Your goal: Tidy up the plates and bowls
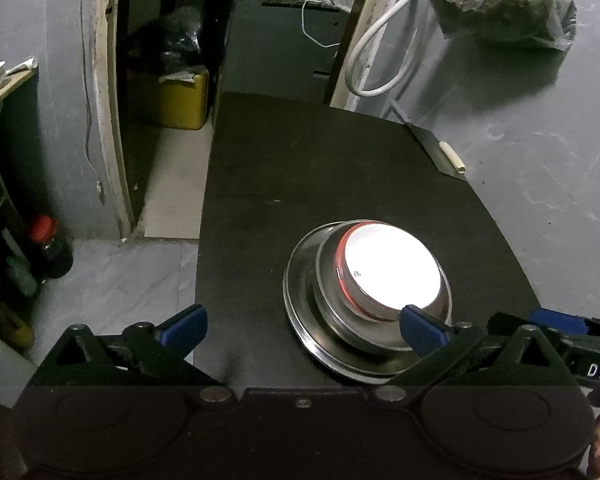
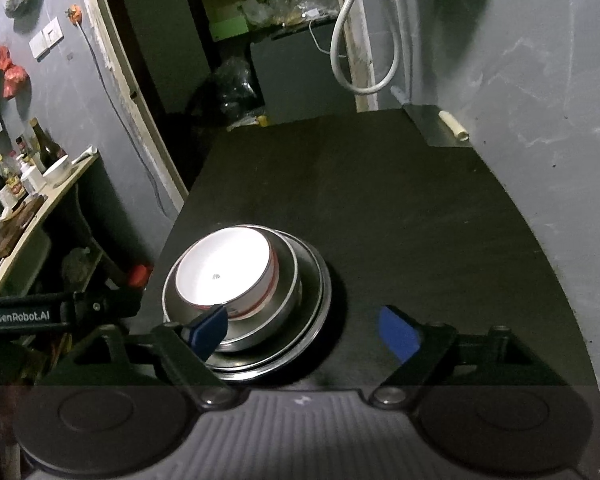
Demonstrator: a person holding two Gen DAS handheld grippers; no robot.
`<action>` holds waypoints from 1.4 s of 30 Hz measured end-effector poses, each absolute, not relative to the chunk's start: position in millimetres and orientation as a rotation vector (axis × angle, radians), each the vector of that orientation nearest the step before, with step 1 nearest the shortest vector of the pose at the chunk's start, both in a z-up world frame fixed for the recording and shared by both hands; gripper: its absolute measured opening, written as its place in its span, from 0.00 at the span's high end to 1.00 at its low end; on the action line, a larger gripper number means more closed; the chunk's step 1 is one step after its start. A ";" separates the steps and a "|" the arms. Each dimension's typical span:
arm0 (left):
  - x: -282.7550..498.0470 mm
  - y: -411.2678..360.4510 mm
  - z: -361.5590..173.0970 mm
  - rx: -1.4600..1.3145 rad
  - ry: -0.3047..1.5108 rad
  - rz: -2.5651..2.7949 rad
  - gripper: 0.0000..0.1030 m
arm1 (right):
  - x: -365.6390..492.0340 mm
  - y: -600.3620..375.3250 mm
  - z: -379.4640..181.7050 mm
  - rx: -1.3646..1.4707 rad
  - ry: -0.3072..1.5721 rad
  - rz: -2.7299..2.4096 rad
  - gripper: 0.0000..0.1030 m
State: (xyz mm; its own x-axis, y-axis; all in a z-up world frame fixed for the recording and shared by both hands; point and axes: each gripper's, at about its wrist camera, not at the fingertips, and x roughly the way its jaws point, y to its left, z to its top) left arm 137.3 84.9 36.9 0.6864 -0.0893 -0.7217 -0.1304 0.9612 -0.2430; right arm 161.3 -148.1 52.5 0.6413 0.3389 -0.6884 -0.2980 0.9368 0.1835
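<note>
On the far left we saw a pale wooden shelf (image 2: 40, 208) with glass bottles (image 2: 40, 148) and a small white cup (image 2: 58, 170) on it. Down on the floor by the shelf stood a dark bottle with a round red cap (image 1: 46, 246).

Next came our left tool (image 1: 302, 330). Its two flat blue fingers (image 1: 184, 326) were spread wide apart and held nothing. One finger hung past the left edge of the tabletop (image 1: 340, 168), and the other sat just in front of the dishes.

The tabletop was black, flat and dull. The dishes stood on it in one neat stack, near our edge. At the bottom was a wide, shiny metal plate (image 1: 300, 320). In it sat a shiny round metal bowl (image 1: 332, 320). Inside that was a white bowl (image 1: 392, 264) with a thin red ring around its side. It was smooth and glowed very bright in the light.

Our right tool (image 2: 302, 334) was to the right of the stack. Its blue fingers (image 2: 398, 334) were wide apart too and gripped nothing. Its left finger reached over the near rim of the stack; we could not tell if it touched.

At the far right corner of the tabletop lay a flat grey metal sheet (image 1: 436, 148) with a small cream tube (image 1: 454, 158) on it. A white hose (image 1: 380, 40) looped down the grey wall behind.
</note>
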 end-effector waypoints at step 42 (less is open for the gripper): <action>39.3 78.5 45.2 -0.244 0.775 0.015 0.01 | 69.2 -160.9 63.8 0.072 0.720 0.360 0.02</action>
State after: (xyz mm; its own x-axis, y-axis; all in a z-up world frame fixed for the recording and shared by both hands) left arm 39.3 78.5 45.2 0.7160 -0.0765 -0.6939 -0.1024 0.9717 -0.2128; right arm 69.2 -160.9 63.8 0.6931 0.3464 -0.6322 -0.2974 0.9363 0.1870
